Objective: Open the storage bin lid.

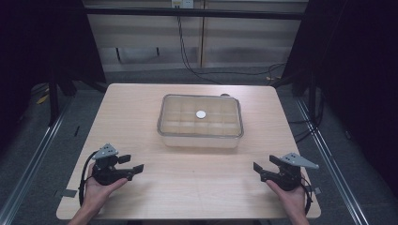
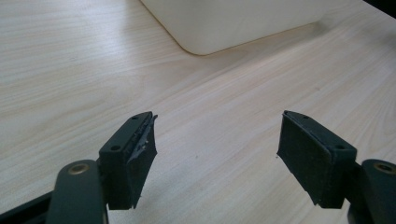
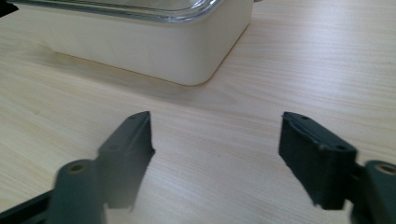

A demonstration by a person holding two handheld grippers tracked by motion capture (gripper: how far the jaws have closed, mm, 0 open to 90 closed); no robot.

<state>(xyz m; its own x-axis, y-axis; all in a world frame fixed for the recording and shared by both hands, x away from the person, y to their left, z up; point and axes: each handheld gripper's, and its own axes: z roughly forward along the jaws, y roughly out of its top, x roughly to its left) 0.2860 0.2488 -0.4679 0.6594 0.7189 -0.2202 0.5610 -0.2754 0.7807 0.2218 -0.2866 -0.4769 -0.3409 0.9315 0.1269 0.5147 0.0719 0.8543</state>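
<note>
A cream box (image 1: 201, 139) with a clear lid (image 1: 200, 115) stands at the middle of the wooden table (image 1: 141, 103); a small white disc (image 1: 201, 114) lies on the lid's centre. My left gripper (image 1: 132, 164) rests near the front left, held by a hand, jaws wide open and empty. My right gripper (image 1: 264, 167) rests near the front right, also open and empty. In the left gripper view the open gripper (image 2: 217, 140) faces the box's corner (image 2: 205, 28) across bare wood. The right gripper view has its gripper (image 3: 215, 140) apart before the box (image 3: 154, 46).
Dark curtains flank the table on both sides. A black cable (image 1: 185, 51) hangs down the back wall to the floor. Metal rails (image 1: 33, 154) run along the floor on either side. Bare wood lies between both grippers and the box.
</note>
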